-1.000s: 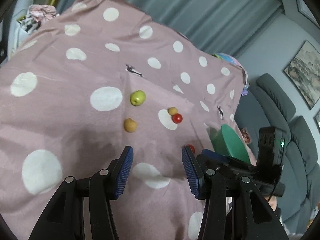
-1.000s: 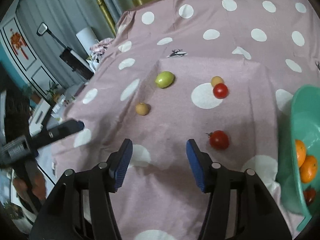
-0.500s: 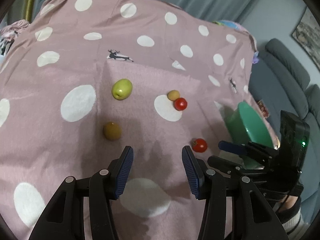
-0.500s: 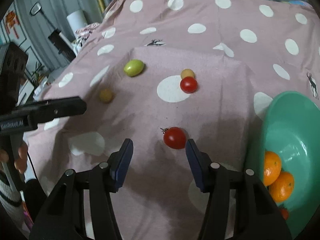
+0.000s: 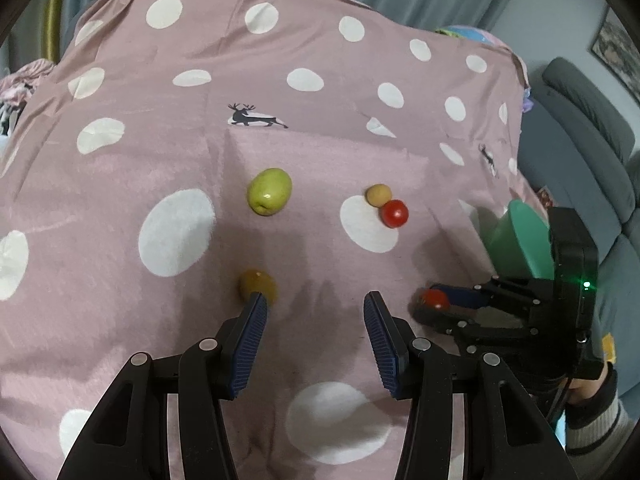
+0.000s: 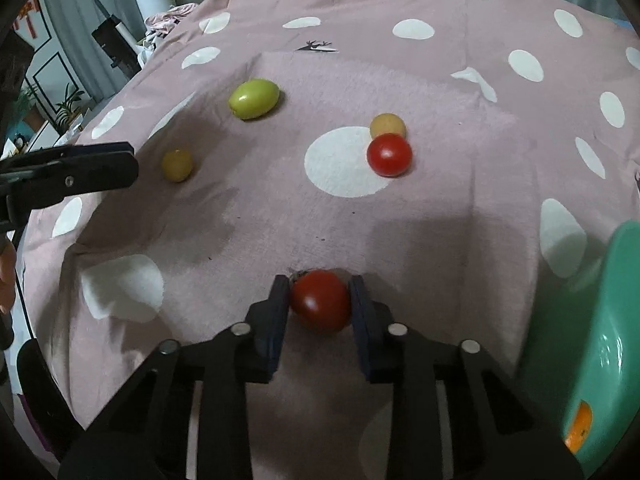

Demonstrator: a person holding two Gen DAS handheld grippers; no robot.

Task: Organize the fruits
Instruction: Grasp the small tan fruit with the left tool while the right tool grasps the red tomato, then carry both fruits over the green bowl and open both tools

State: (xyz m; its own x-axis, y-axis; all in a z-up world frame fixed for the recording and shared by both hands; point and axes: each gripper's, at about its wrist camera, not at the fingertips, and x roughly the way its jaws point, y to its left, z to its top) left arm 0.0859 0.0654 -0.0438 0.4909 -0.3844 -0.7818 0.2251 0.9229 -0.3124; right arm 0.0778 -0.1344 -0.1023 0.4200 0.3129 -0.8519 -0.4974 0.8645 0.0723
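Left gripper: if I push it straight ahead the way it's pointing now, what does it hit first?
Most likely the bare pink cloth. The left gripper is open with nothing between its fingers. The small yellow fruit sits just off its left fingertip and might get clipped; depth is unclear.

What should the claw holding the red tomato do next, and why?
Probably lift it and carry it toward the green bowl. The right gripper has just closed, and its pads press both sides of the tomato, which still sits on the pink cloth. The bowl beside it already holds an orange.
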